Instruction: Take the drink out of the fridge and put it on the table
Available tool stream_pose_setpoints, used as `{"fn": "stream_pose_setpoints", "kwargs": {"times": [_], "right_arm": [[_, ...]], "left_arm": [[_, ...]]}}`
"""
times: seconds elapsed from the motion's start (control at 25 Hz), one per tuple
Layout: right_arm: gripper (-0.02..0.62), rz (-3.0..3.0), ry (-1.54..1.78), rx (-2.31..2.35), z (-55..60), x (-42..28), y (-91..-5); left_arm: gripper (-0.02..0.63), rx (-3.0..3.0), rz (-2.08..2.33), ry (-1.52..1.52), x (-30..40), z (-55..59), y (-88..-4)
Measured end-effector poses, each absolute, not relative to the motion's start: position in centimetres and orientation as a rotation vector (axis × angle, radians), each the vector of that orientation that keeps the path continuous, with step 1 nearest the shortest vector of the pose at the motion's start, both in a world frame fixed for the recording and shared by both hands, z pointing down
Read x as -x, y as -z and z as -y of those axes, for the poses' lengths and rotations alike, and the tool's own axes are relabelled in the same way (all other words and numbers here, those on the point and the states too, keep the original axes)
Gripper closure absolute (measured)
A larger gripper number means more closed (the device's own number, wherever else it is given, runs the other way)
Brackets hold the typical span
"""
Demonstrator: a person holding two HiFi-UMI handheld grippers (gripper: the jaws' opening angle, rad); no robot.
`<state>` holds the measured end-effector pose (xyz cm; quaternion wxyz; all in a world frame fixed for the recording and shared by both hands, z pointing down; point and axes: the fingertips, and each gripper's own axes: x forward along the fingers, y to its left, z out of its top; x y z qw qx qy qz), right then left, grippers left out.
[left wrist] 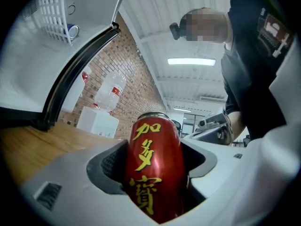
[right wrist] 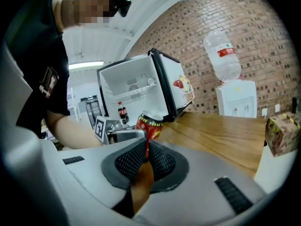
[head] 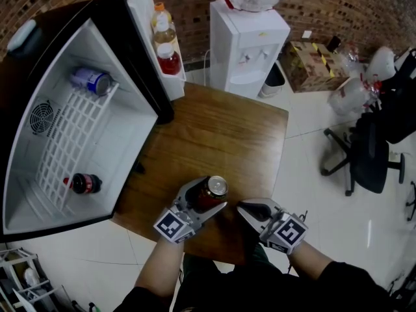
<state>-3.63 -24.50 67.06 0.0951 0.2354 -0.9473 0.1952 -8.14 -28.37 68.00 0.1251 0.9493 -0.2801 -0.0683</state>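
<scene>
**A:** Which step is this?

**B:** The setting-down, it seems. The open black fridge with a white lining (head: 127, 119) stands left of the brown wooden table (head: 221, 125). The red drink can with yellow lettering (head: 216, 186) is upright over the table's near edge, clamped in the left gripper (head: 203, 203).

**A:** What comes next?

**B:** Probably seating the base, then letting go. The right gripper (head: 242, 207), closed and empty, sits just beside the can.

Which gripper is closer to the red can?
Left. The left gripper clamps the red can between its jaws; the right gripper sits beside it, apart.
</scene>
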Motion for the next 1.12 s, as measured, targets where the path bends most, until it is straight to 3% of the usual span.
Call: {"fn": "stream_pose_setpoints", "kwargs": {"times": [0.12, 0.24, 0.4, 0.48, 0.68, 1.12], "right_arm": [[0.505, 2.854, -0.772, -0.764, 26.0, 3.7, -66.8], [0.400, 2.878, -0.991, -0.783, 26.8, 4.1, -66.8], [0.395, 2.943, -1.081, -0.664, 26.0, 4.8, -66.0], [0.443, 2.971, -1.099, -0.607, 25.5, 5.1, -65.5], [0.466, 2.976, -0.994, -0.516, 24.2, 6.0, -65.3], [0.466, 2.854, -0.953, -0.535, 23.4, 5.4, -67.1]], "left_arm": [[0.278, -2.788, 0.743, 0.176, 7.3, 27.3, -68.1], [0.279, -2.766, 0.717, 0.218, 7.1, 27.0, -67.6], [0.279, -2.792, 0.655, 0.197, 6.8, 26.1, -67.4], [0.278, -2.811, 0.642, 0.155, 6.5, 25.7, -67.6], [0.276, -2.885, 0.635, -0.214, 5.2, 24.8, -70.7], [0.276, -2.897, 0.688, -0.577, 5.6, 24.0, -72.3]]}}
